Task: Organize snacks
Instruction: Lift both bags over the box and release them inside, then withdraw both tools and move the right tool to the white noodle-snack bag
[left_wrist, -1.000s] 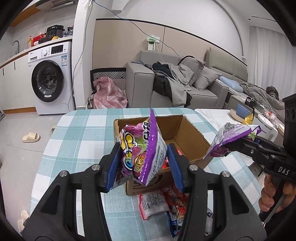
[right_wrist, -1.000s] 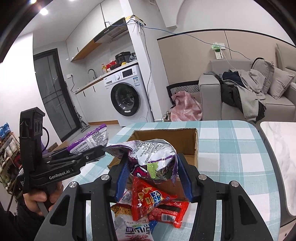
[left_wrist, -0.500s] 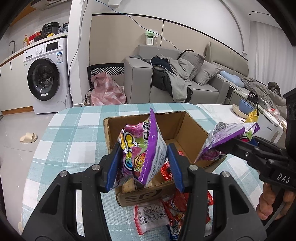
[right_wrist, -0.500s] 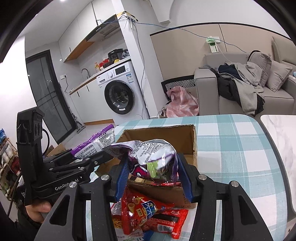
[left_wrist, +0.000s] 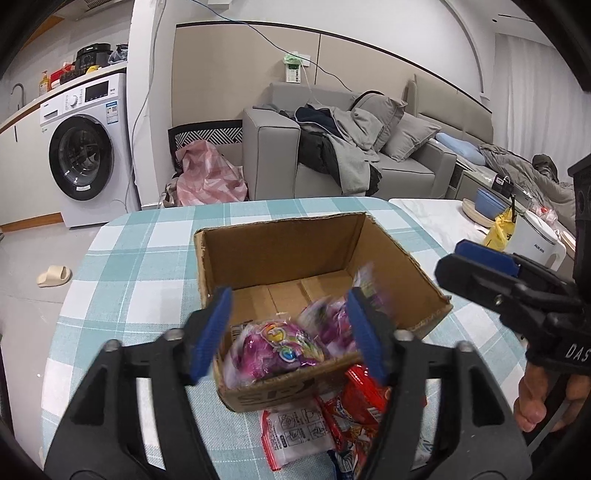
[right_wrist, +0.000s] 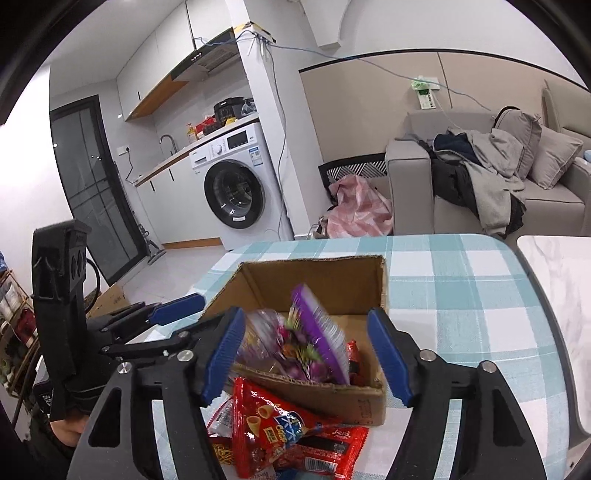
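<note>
A teal-checked table (left_wrist: 147, 258) carries a cardboard box (left_wrist: 295, 254) and red snack packets (right_wrist: 280, 435).

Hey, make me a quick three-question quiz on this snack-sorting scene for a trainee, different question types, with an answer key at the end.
1. True or false: the left hand-held gripper is clamped on a purple snack bag.
2. Multiple choice: where do the red snack packets lie? A) inside the cardboard box B) on the checked tablecloth in front of the box C) on the sofa
3. Fill in: the right hand-held gripper is ____ (open or shut).

Key: 1. False; both purple bags are in the box, and the jaws are apart. 2. B. 3. Open.
</note>
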